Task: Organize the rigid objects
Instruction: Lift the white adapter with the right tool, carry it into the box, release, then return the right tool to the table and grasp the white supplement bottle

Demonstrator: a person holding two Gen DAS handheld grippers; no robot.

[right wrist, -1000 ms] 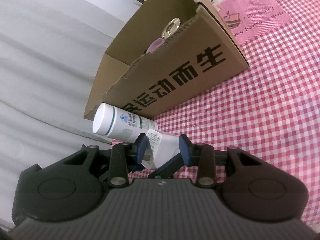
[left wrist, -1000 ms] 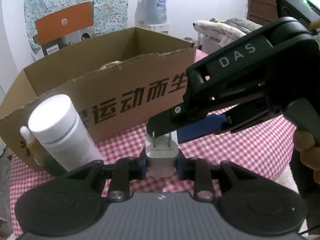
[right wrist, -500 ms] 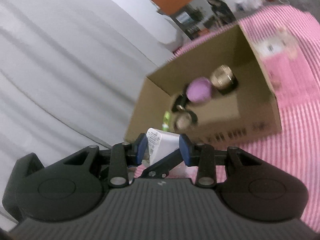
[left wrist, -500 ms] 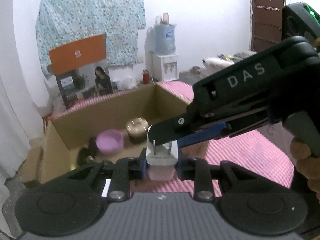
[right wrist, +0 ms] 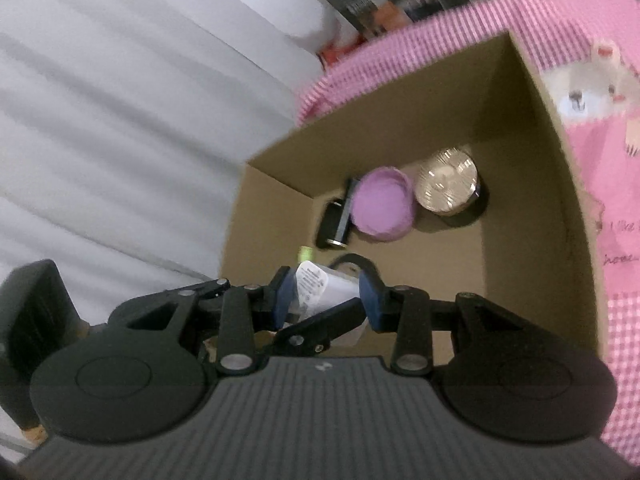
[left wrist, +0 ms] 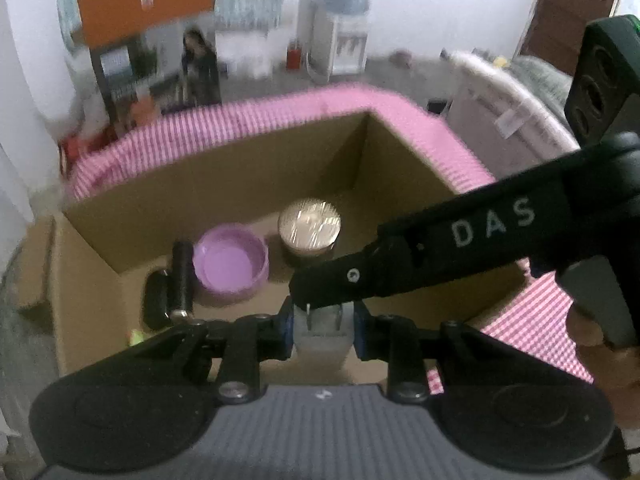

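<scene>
Both grippers hold one white plug adapter (left wrist: 322,328) above the open cardboard box (left wrist: 224,176). My left gripper (left wrist: 322,326) is shut on its sides, prongs up. My right gripper (right wrist: 326,300) is shut on the same adapter (right wrist: 320,292) from the right; its black body crosses the left wrist view (left wrist: 460,252). In the box lie a purple bowl (left wrist: 230,262), a gold-lidded jar (left wrist: 309,226) and a black cylinder (left wrist: 182,276). The same bowl (right wrist: 382,206) and jar (right wrist: 448,184) show in the right wrist view.
The box (right wrist: 560,240) stands on a pink checked tablecloth (left wrist: 532,320), also in the right wrist view (right wrist: 616,160). A small green item (right wrist: 306,254) lies on the box floor. A grey curtain (right wrist: 120,120) hangs to the left. A water dispenser (left wrist: 340,32) stands far back.
Both grippers have risen and moved forward with the adapter, from in front of the box to above its opening. The white bottle has dropped out of view.
</scene>
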